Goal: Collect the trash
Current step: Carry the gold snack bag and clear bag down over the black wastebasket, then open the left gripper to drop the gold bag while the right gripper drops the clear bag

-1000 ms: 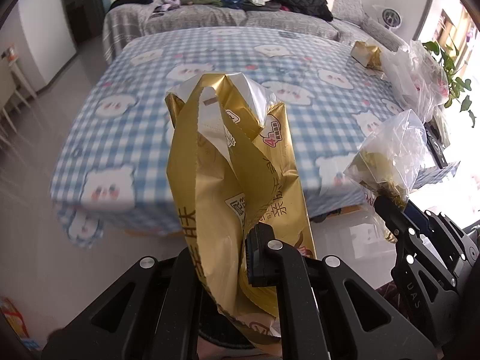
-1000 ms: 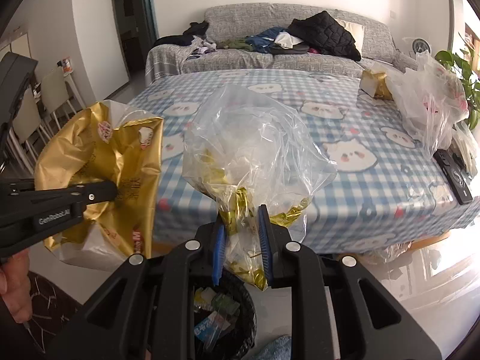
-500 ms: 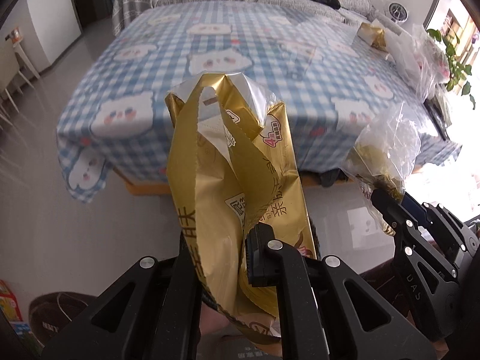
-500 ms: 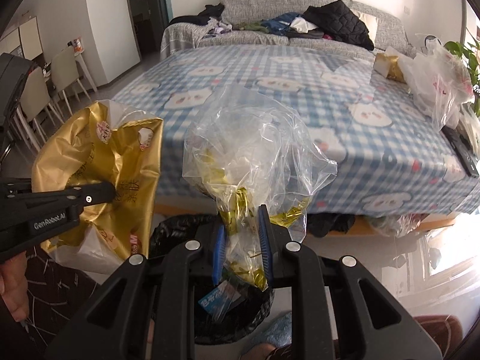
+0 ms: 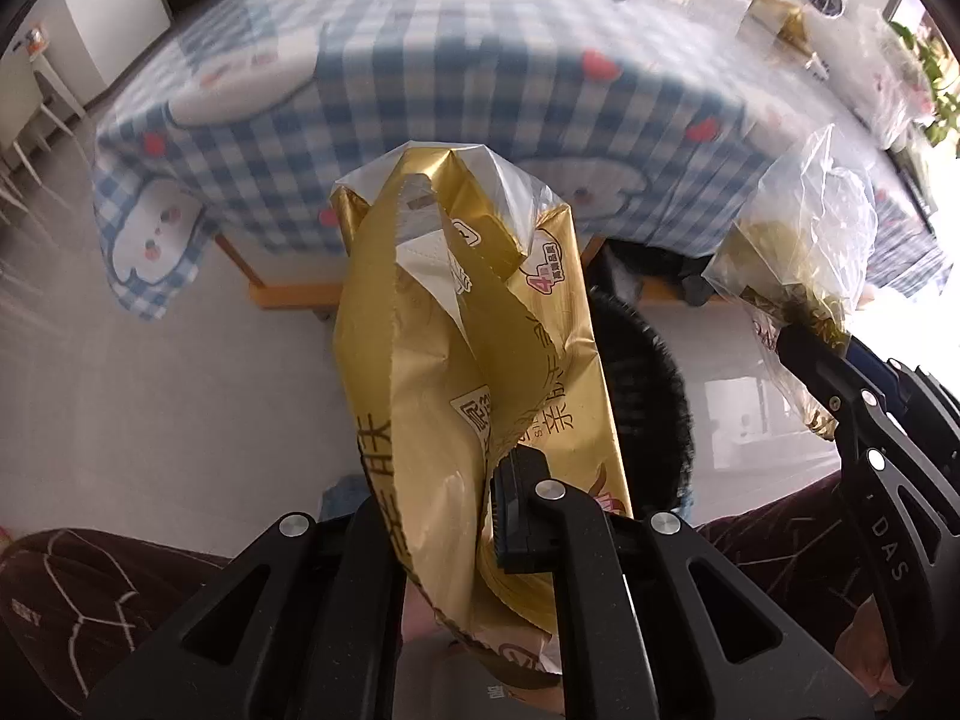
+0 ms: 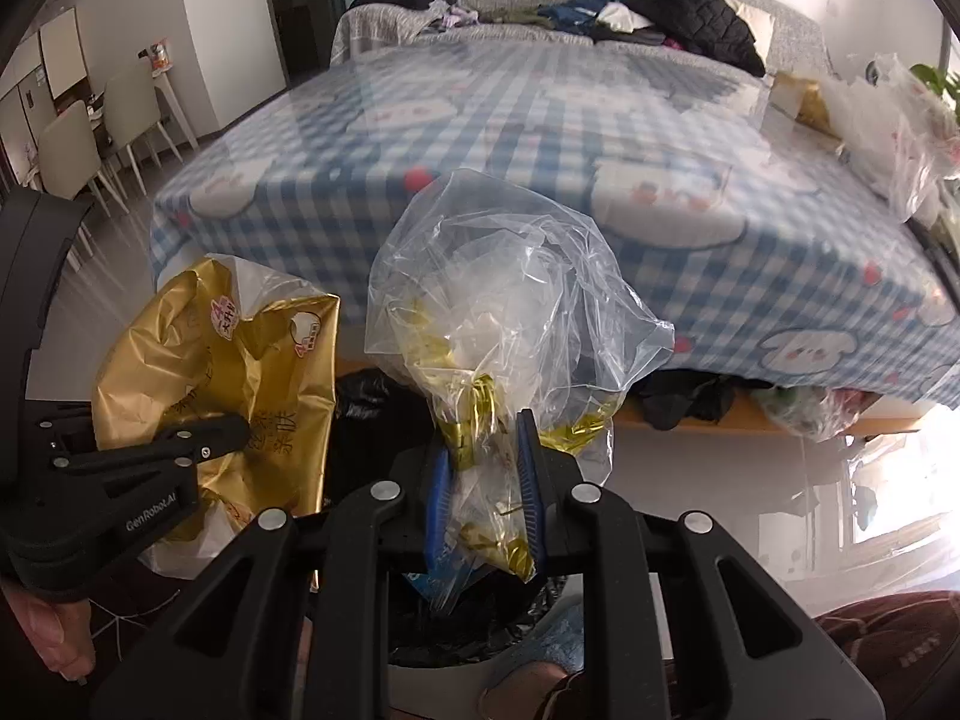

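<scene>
My left gripper point(image 5: 450, 516) is shut on a gold foil wrapper point(image 5: 456, 348) with a silver lining, which stands up between its fingers. The same gold wrapper point(image 6: 222, 372) shows at the left of the right wrist view, pinched by the left gripper point(image 6: 240, 426). My right gripper point(image 6: 483, 480) is shut on the neck of a clear plastic bag point(image 6: 504, 294) holding gold scraps; that clear bag point(image 5: 804, 240) appears at the right of the left wrist view. A bin with a black liner point(image 6: 456, 642) sits right under both grippers, its black liner rim point(image 5: 648, 396) behind the wrapper.
A low table with a blue checked cloth point(image 6: 540, 138) fills the view ahead. More plastic bags point(image 6: 900, 126) lie on its right end. A sofa with clothes point(image 6: 600, 6) stands behind, chairs point(image 6: 90, 138) at the left. The person's legs point(image 5: 90, 600) flank the bin.
Both grippers have sunk toward the floor with their loads. The table edge has risen in view, and the black-lined bin has come closer beneath them.
</scene>
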Demonstrator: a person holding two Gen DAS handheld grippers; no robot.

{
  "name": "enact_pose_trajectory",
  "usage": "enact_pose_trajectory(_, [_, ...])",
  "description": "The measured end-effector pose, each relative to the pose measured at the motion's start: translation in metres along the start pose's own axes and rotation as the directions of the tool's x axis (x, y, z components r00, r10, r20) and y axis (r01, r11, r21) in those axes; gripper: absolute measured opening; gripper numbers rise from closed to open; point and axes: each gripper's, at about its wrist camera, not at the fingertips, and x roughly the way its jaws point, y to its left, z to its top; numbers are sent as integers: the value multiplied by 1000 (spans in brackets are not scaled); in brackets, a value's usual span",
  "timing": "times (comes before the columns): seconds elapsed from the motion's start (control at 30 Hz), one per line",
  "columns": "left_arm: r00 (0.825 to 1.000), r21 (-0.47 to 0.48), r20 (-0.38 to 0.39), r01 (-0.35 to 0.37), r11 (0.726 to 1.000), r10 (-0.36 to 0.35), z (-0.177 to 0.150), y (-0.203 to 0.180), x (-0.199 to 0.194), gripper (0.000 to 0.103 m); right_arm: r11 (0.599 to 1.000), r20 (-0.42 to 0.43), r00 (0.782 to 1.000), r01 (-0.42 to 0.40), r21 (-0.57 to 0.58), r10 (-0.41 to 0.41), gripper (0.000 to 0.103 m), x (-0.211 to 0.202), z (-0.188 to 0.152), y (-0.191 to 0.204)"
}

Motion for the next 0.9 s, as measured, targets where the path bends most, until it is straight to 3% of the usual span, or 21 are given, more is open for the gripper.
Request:
enact_pose_trajectory(0.63, [996, -40, -88, 29, 999, -33, -18, 18, 89, 6, 1000, -146, 989, -4, -17, 1, 19, 85, -30, 24])
enact_pose_trajectory(0.9, [991, 10, -133, 24, 1000, -22, -21, -13, 114, 8, 1000, -182, 983, 7, 21, -3, 19, 94, -37, 7])
